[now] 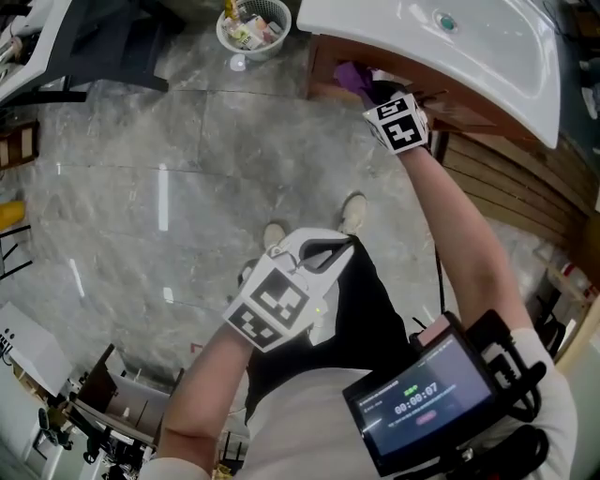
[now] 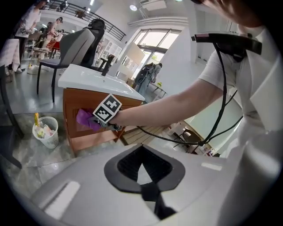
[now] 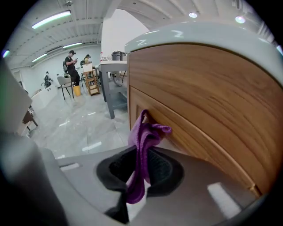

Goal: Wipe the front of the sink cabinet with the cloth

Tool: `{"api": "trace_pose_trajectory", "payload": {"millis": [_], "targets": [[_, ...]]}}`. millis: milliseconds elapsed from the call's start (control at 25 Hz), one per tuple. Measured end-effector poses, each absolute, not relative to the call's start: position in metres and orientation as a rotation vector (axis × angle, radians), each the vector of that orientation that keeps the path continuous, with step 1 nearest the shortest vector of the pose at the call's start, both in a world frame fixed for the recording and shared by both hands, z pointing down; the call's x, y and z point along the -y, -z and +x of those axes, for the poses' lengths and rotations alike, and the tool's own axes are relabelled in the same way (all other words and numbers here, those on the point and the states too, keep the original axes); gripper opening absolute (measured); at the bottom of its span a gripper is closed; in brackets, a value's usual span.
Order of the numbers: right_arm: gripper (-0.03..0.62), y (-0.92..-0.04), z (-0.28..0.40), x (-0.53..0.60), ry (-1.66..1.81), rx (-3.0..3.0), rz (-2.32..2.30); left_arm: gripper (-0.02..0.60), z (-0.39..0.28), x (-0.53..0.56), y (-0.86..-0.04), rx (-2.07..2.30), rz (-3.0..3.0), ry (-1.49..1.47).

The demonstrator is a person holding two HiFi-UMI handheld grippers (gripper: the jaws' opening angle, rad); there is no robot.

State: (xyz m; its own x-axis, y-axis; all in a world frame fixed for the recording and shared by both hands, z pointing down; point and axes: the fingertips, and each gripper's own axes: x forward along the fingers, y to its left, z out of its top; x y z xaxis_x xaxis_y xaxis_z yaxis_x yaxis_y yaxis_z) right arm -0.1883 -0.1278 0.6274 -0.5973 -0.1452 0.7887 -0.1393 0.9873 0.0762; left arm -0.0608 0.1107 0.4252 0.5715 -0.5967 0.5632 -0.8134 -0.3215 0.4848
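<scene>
My right gripper (image 1: 373,91) is shut on a purple cloth (image 1: 351,77) and holds it against the front of the wooden sink cabinet (image 1: 461,112), just under the white basin (image 1: 469,47). In the right gripper view the cloth (image 3: 143,141) rises from between the jaws of that gripper (image 3: 138,174) and its top edge touches the cabinet's drawer panel (image 3: 199,101). My left gripper (image 1: 343,246) hangs back near my body, shut on nothing. The left gripper view looks past its own jaws (image 2: 142,176) at the cloth (image 2: 84,118) on the cabinet (image 2: 73,99).
A white wastebasket (image 1: 253,23) with rubbish stands on the marble floor left of the cabinet. Slatted wooden panels (image 1: 506,187) lie to the right of it. A dark chair and desk (image 1: 94,37) stand at the far left. My shoes (image 1: 352,211) are in front of the cabinet.
</scene>
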Motion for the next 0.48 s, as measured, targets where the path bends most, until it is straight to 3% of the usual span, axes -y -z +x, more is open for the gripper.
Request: {"api": "trace_pose_trajectory", "payload": {"millis": [480], "targets": [[0.055,-0.622,-0.075,0.191,-0.05,2.189,0.382,0.005,-0.008,-0.071,-0.427,0.97,2.124,-0.425]]}}
